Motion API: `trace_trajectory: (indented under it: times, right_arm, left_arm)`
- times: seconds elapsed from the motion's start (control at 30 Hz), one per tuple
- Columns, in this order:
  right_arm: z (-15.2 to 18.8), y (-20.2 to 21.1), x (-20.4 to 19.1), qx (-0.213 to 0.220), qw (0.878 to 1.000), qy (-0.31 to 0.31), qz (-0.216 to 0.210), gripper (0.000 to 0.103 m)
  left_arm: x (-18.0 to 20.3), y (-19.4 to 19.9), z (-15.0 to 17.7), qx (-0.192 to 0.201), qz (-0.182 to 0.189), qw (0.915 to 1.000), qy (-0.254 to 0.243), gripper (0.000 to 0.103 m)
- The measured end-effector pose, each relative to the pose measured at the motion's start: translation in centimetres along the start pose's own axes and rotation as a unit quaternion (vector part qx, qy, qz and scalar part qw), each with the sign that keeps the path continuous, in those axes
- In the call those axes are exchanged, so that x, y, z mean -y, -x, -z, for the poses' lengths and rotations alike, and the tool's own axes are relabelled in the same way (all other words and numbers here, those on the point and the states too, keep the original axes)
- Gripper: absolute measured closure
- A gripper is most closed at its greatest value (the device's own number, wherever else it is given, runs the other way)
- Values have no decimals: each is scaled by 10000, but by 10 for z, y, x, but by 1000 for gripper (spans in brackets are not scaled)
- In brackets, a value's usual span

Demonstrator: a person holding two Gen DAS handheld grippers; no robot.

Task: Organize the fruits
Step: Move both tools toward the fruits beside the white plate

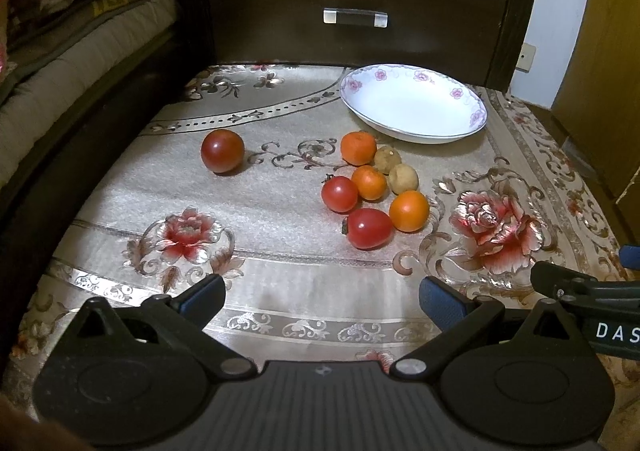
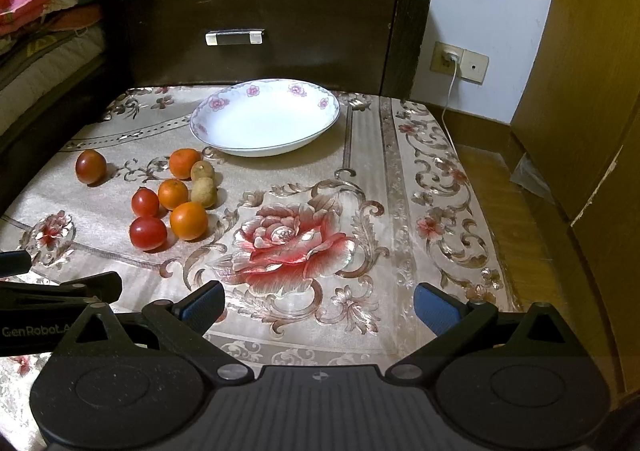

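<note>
A white plate with pink flowers (image 1: 472,99) (image 2: 320,99) stands empty at the back of the floral tablecloth. In front of it lies a cluster of fruit: three small oranges (image 1: 409,211) (image 2: 189,221), two red tomatoes (image 1: 369,229) (image 2: 148,233) and two brown longans (image 1: 404,179) (image 2: 204,191). One dark red tomato (image 1: 222,151) (image 2: 91,167) lies apart to the left. My left gripper (image 1: 322,301) is open and empty, near the table's front edge, short of the fruit. My right gripper (image 2: 318,305) is open and empty over the big rose print, right of the fruit.
A dark wooden nightstand drawer with a metal handle (image 1: 355,18) (image 2: 234,38) stands behind the table. A bed with stacked bedding (image 1: 60,31) is at the left. A wooden cabinet (image 2: 580,91) and wall socket with cable (image 2: 452,59) are at the right.
</note>
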State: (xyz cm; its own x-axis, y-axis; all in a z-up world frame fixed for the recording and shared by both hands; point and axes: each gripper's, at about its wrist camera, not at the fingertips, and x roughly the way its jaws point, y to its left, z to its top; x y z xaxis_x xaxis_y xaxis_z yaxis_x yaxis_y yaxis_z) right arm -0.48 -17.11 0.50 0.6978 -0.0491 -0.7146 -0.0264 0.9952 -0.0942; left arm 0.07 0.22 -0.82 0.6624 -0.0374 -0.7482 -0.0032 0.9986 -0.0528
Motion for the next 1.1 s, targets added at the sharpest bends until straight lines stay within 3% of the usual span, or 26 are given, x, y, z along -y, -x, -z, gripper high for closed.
trace_trajectory:
  times: [1.1]
  right_arm:
    - [1,-6,-1,-188,9997,-53,-145,9]
  left_arm:
    - [-2,-4,2,-51,116,9999,17,1]
